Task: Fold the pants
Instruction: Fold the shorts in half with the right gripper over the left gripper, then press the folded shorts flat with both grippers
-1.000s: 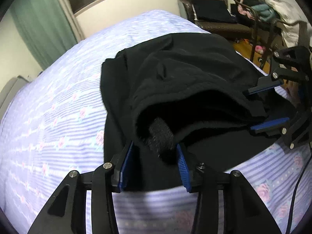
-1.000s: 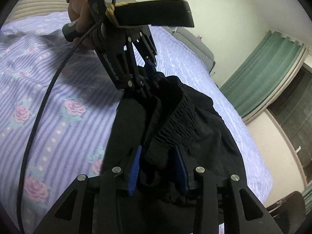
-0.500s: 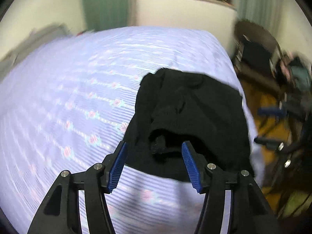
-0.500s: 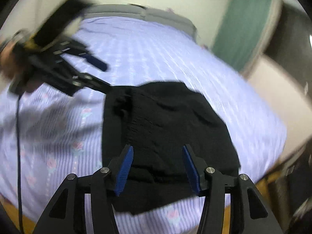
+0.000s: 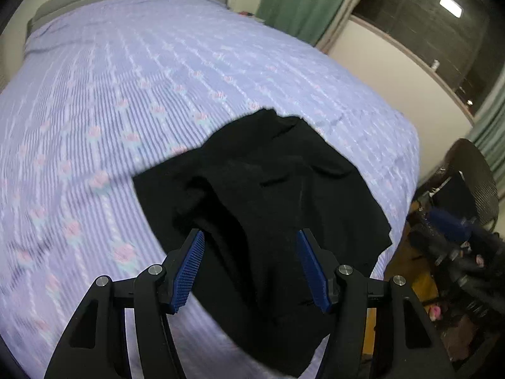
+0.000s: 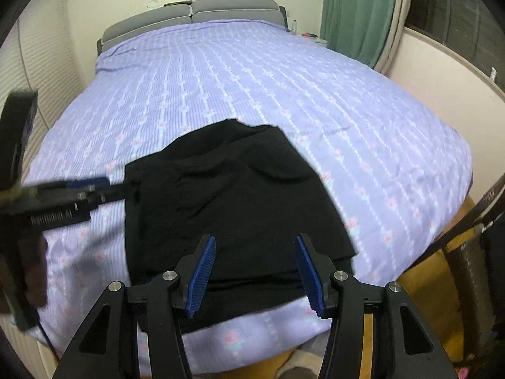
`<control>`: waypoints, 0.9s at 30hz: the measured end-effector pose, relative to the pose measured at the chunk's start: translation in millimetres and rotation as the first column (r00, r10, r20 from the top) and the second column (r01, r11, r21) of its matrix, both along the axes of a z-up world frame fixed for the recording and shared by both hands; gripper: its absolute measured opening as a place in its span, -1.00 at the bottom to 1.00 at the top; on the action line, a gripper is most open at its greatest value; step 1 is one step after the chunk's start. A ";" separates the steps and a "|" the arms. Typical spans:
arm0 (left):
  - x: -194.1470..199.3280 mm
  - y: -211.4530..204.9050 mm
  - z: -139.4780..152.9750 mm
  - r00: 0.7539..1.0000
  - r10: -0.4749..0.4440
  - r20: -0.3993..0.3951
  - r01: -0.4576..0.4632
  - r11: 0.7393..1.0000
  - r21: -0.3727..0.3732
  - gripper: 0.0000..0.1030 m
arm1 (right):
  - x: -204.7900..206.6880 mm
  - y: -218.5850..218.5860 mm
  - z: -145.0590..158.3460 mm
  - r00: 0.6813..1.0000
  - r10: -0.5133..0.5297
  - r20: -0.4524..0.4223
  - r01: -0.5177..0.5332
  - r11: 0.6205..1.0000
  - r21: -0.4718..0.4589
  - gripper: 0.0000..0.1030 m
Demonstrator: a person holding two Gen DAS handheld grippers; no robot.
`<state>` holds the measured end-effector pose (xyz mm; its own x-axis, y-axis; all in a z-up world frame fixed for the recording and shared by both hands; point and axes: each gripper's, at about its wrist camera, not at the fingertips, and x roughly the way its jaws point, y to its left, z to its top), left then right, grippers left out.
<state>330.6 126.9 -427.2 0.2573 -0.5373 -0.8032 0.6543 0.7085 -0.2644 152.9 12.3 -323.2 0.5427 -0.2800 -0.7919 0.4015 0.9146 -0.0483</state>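
The black pants point(image 6: 233, 195) lie folded in a rough rectangle near the foot corner of the bed; they also show in the left wrist view point(image 5: 268, 208). My left gripper point(image 5: 251, 268) is open and empty, held above the near edge of the pants. My right gripper point(image 6: 254, 274) is open and empty, above the pants' near edge. The left gripper also shows blurred in the right wrist view point(image 6: 94, 189), beside the pants' left edge.
The bed point(image 6: 252, 72) has a lilac striped floral cover and a grey headboard point(image 6: 195, 12). Green curtains point(image 6: 356, 9) hang at the right. A dark wicker chair point(image 5: 470, 177) and clutter stand past the bed's foot corner. The bed's edge lies just below the pants.
Both grippers let go of the pants' waistband and opened. Both drew back and up from the pants, which now lie flat on the bed.
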 end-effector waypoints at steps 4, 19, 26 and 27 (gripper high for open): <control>-11.7 -10.6 -23.9 0.997 0.065 -0.044 -0.064 0.997 0.037 0.14 | 11.6 -21.4 5.9 0.997 0.078 0.000 -0.078 0.997 0.001 0.01; -59.5 -2.9 -48.2 0.922 0.380 -0.078 -0.370 0.921 0.120 -0.62 | 34.9 -84.3 -16.4 0.915 0.403 -0.023 -0.399 0.911 0.109 0.01; -74.6 -10.2 -47.7 0.863 0.504 -0.034 -0.495 0.857 0.141 -0.32 | 38.4 -113.1 -21.5 0.858 0.512 -0.037 -0.505 0.854 0.122 0.01; -74.0 -10.8 -46.8 0.857 0.514 -0.027 -0.505 0.850 0.146 -0.01 | 40.1 -116.7 -22.9 0.853 0.520 -0.037 -0.512 0.849 0.129 0.01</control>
<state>256.6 116.1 -474.0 0.4134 -0.2350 -0.8797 0.1771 0.9684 -0.1755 193.0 -104.4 -346.1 0.5281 0.1167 -0.8411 -0.1306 0.9899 0.0554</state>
